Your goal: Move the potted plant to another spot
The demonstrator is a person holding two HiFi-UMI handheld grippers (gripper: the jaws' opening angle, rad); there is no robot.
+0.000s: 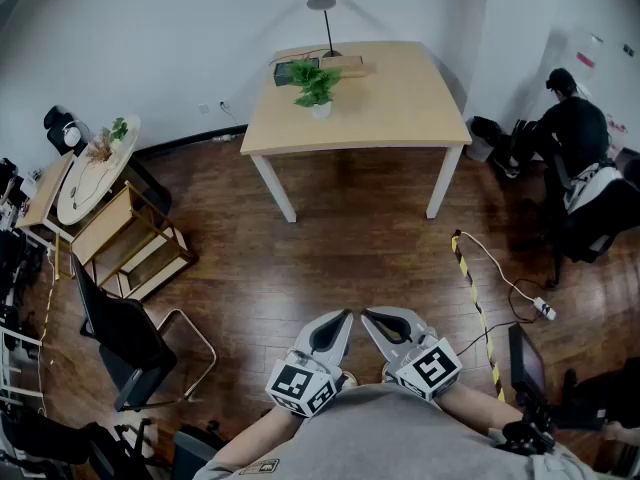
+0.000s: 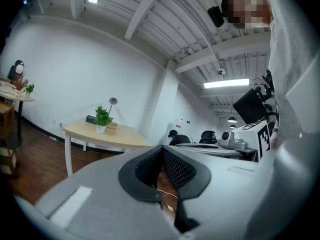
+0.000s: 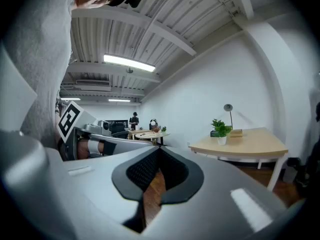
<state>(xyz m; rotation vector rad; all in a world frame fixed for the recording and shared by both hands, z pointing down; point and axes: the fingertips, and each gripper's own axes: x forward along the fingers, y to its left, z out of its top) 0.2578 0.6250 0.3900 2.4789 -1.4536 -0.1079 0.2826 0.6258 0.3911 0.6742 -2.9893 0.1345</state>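
Jaws of grey left gripper (image 1: pixel 343 318) and grey right gripper (image 1: pixel 368 316) are clenched together, empty. Green leafy potted plant (image 1: pixel 316 82) in white pot stands on pale wooden table (image 1: pixel 400 98), well apart from both.

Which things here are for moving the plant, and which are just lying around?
For the job: green potted plant in a white pot, pale wooden table, left gripper, right gripper.
Just lying about: black desk lamp, black chair, wooden shelf.
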